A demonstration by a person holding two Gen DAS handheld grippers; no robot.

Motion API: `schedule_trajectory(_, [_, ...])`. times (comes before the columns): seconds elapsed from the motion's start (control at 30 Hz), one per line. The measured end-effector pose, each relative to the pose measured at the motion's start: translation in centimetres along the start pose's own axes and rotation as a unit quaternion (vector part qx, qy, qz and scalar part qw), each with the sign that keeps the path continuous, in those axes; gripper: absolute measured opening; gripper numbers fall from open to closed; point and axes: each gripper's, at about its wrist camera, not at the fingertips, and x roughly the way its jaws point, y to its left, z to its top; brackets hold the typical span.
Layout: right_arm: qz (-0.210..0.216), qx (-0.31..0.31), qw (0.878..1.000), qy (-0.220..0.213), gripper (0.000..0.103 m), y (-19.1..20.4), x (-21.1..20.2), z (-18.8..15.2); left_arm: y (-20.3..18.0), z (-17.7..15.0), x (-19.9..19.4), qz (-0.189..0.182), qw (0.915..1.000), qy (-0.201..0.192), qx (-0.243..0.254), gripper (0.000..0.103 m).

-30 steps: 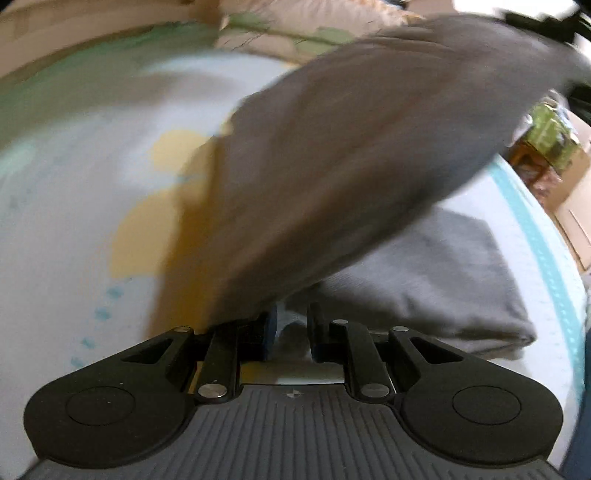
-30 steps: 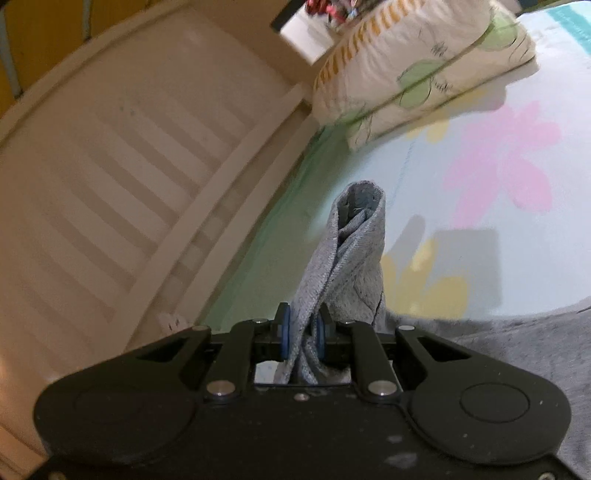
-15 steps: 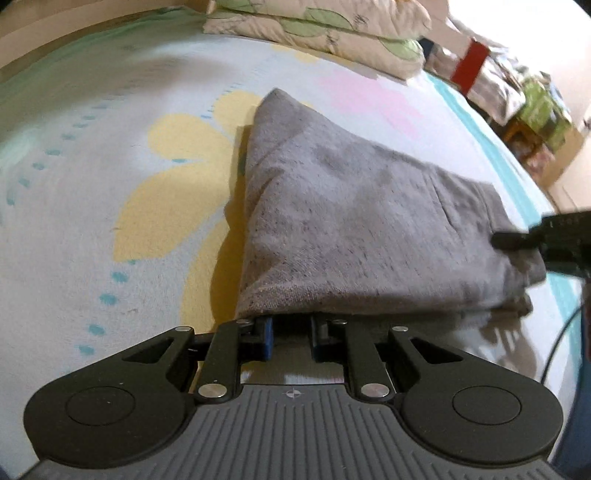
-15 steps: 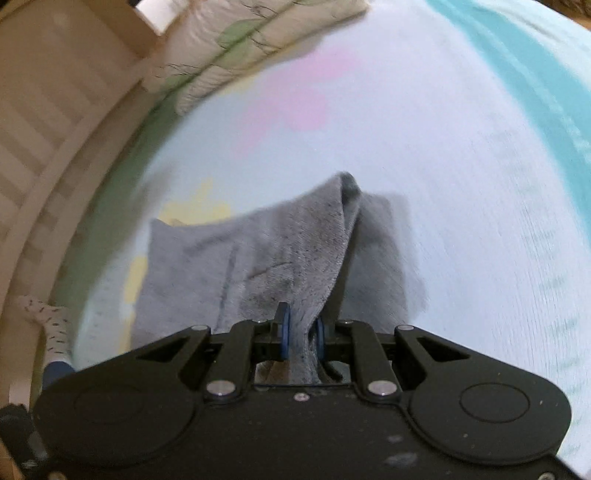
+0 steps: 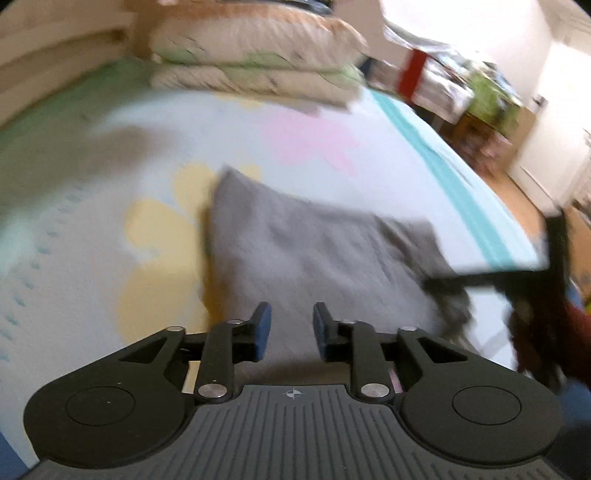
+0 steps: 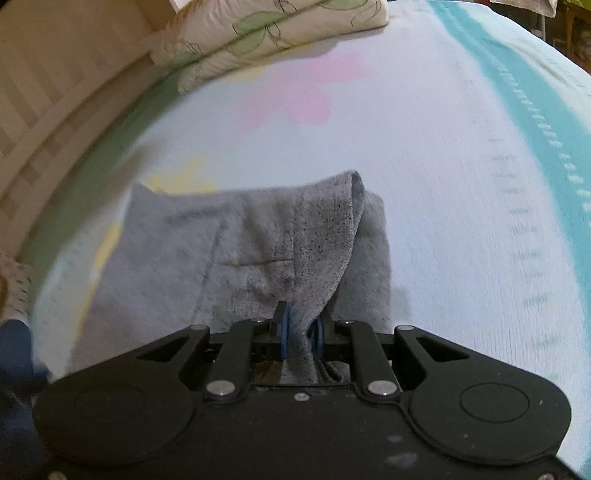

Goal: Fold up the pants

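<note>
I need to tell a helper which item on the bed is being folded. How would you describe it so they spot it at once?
Start from the bed sheet with its pastel flower print and the stacked pillows at its head. In the middle of the sheet lie the folded grey pants. They are the only plain grey fabric there, with one edge pinched in the right gripper.

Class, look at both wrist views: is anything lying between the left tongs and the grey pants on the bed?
Nothing visible. The left tongs hang open just above the pants, with only bare fabric ahead; their jaws have just been opening. The right tongs are shut on the pants' other edge, off to the side.
</note>
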Motion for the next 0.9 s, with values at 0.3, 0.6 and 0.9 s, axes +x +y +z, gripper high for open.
schedule_trajectory(0.3, [-0.001,-0.008,1.000,0.000,0.015,0.3,0.0,0.2,1.1,-3.6,6.4,0.045,0.9963,0.067,-0.029,0.027])
schedule_trajectory(0.6, [-0.010,-0.004,1.000,0.005,0.016,0.8,0.1,0.2,1.1,-3.6,5.0,0.040,0.9959,0.070,-0.042,0.027])
schedule_trajectory(0.9, [-0.047,-0.077,0.996,-0.020,0.016,3.0,-0.6,-0.6,0.1,-0.5,1.9,0.007,0.9991,0.029,-0.029,0.028])
